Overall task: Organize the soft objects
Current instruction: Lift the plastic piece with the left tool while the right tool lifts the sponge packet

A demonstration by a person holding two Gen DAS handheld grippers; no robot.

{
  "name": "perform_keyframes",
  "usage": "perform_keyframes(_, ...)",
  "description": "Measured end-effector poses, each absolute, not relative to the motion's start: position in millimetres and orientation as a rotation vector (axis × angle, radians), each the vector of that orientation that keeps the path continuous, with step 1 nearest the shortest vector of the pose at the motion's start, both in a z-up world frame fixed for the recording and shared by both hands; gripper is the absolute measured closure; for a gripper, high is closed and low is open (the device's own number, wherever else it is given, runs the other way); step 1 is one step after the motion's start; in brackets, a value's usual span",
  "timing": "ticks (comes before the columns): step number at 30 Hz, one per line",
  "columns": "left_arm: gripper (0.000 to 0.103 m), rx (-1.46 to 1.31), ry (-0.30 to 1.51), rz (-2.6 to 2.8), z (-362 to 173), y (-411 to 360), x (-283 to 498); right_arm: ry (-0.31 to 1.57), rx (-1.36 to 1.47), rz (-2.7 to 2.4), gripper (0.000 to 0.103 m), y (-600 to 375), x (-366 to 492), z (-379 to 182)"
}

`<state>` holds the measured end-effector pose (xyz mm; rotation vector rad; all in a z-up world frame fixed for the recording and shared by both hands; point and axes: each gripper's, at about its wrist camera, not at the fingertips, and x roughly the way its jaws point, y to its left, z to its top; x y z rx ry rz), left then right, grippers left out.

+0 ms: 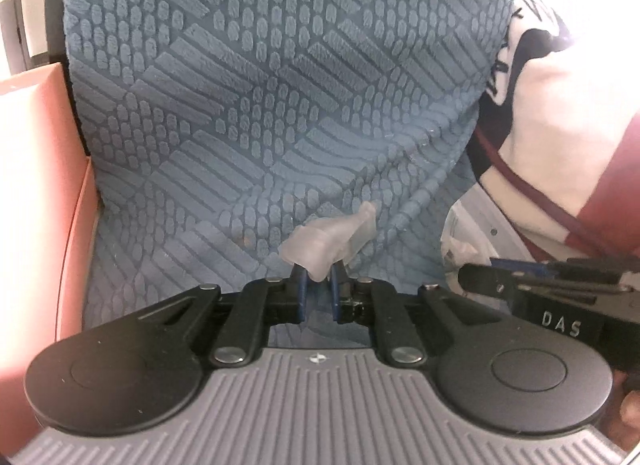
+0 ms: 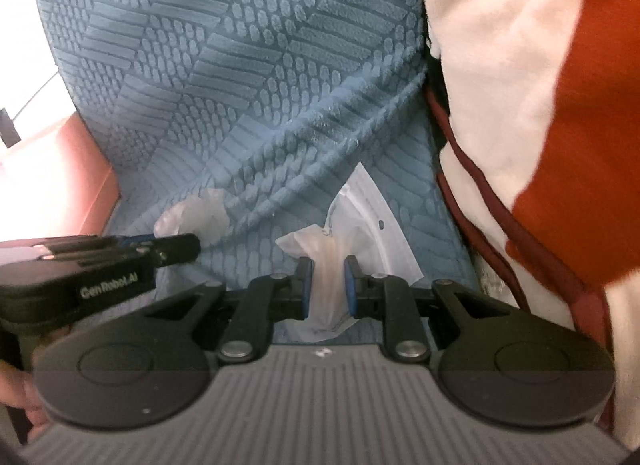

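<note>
The blue textured cushion (image 1: 280,97) fills most of both wrist views, its long axis running from the grippers at 6 o'clock up toward 12 o'clock, its embossed face turned to the cameras and a fold creasing it diagonally toward 2 o'clock in the right wrist view. A clear plastic bag (image 2: 352,225) covers its near end. The left gripper (image 1: 319,265) has its jaws drawn narrow and pinched on a bunched tuft of that plastic, which sticks up toward 1 o'clock just past the fingertips. The right gripper (image 2: 328,269) is likewise nearly closed, clamping a gathered strip of the same bag between its blue pads (image 2: 352,285), with the bag's flat sealed edge fanning out toward 1 o'clock. The two grippers sit side by side, each showing at the edge of the other's view. At 9 o'clock a pink box (image 1: 36,185) stands just beside the cushion's edge. At 3 o'clock a white and red plush fabric (image 2: 540,113) with dark red piping presses against the cushion's other side, crowding it there.
</note>
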<state>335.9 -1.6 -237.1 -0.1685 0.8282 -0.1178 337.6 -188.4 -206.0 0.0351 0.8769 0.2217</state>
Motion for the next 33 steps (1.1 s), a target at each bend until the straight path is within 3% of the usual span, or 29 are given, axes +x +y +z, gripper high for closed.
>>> perform_keyframes(33, 0.091, -0.312, 0.798, -0.078, -217, 26, 240, 0.858, 0.039, 0.287, 0.082, -177, 264, -206)
